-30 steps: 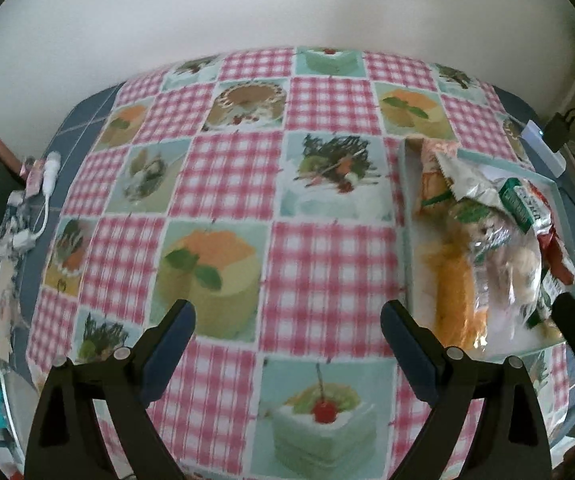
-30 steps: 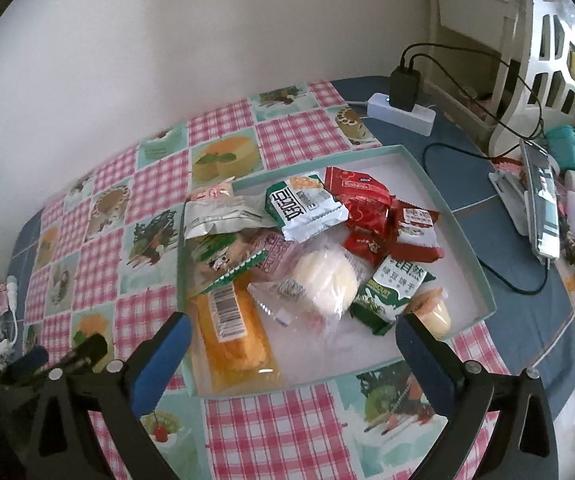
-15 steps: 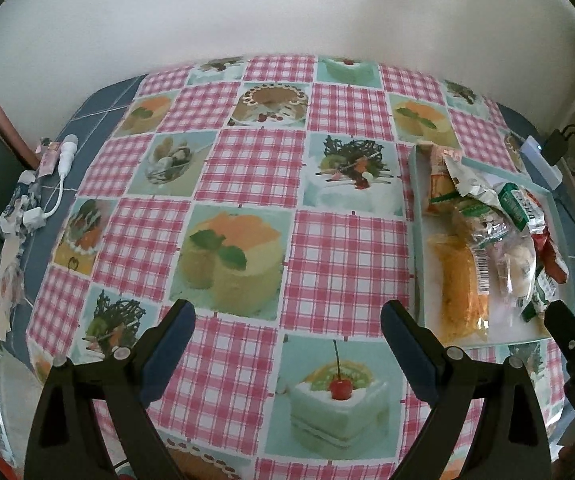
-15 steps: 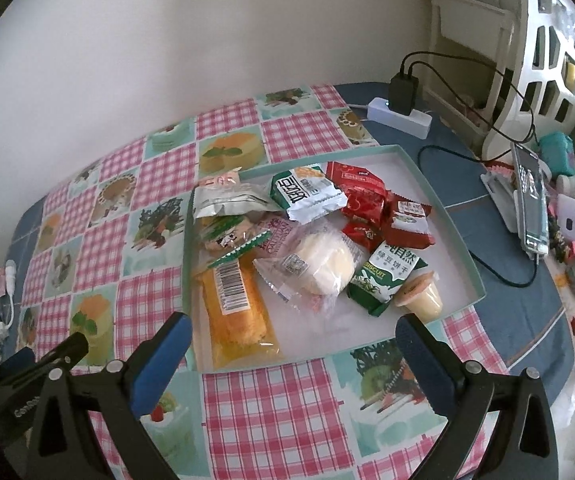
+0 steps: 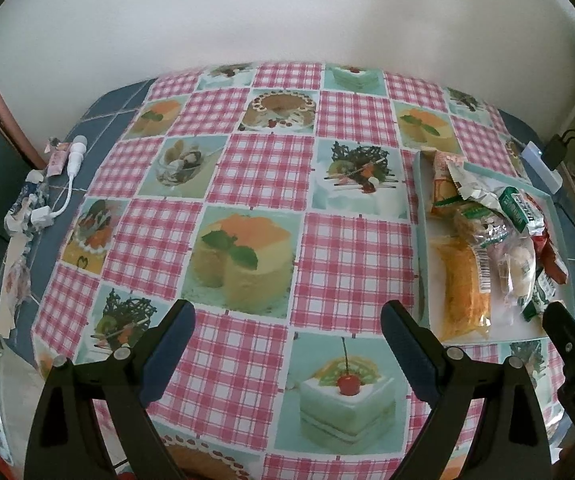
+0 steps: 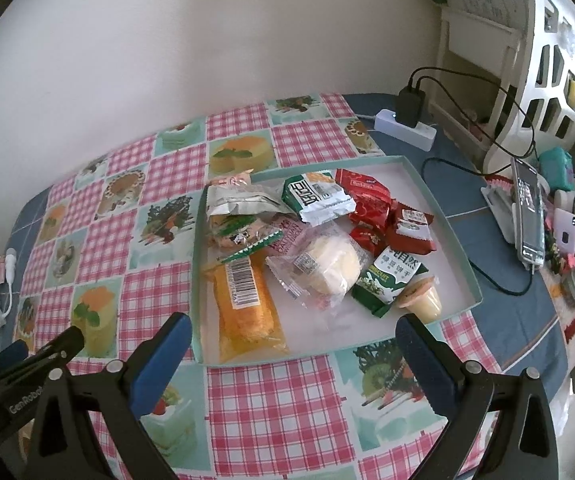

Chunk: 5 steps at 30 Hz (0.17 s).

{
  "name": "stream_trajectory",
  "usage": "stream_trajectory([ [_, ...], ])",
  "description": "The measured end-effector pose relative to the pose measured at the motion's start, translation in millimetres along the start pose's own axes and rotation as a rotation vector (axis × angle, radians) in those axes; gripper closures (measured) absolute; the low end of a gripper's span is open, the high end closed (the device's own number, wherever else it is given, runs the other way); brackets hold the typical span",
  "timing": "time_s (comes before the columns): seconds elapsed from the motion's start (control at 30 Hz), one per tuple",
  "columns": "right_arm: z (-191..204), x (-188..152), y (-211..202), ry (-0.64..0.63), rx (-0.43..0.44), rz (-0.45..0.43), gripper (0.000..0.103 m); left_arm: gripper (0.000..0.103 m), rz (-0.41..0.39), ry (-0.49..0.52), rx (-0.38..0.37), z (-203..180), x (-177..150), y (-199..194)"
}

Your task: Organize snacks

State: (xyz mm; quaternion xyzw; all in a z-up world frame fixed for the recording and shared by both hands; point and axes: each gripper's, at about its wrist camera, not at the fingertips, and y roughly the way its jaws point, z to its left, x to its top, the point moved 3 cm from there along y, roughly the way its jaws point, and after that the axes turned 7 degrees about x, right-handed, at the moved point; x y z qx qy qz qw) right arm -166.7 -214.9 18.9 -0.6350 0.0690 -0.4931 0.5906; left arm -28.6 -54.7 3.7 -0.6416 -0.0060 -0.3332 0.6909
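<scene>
A shallow teal-rimmed tray (image 6: 463, 254) lies on the checked tablecloth and holds several snacks: an orange cake pack (image 6: 247, 312), a clear-wrapped bun (image 6: 333, 266), a green biscuit pack (image 6: 391, 280), red packets (image 6: 367, 200), a white-green packet (image 6: 317, 196) and a jelly cup (image 6: 421, 300). My right gripper (image 6: 293, 346) is open and empty, above the tray's near edge. My left gripper (image 5: 287, 336) is open and empty over bare tablecloth, left of the tray (image 5: 421, 248).
A power strip with charger (image 6: 405, 122), cables, a phone on a stand (image 6: 529, 214) and small clutter lie right of the tray. A white earphone cable (image 5: 69, 176) and wrappers sit at the table's left edge. A wall runs behind the table.
Both grippers have pulled back and up from the table, so more of the tablecloth and tray shows. Both stayed open. The snacks have not moved.
</scene>
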Motion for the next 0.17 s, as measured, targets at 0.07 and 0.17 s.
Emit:
stream_trajectory([
  [0.07, 0.6, 0.1, 0.8, -0.004, 0.000, 0.002, 0.000, 0.009, -0.001, -0.003, -0.001, 0.2, 0.1, -0.1],
  [0.17, 1.4, 0.7, 1.6, -0.012, 0.001, 0.002, 0.000, 0.009, 0.000, -0.005, -0.005, 0.9, 1.3, 1.2],
])
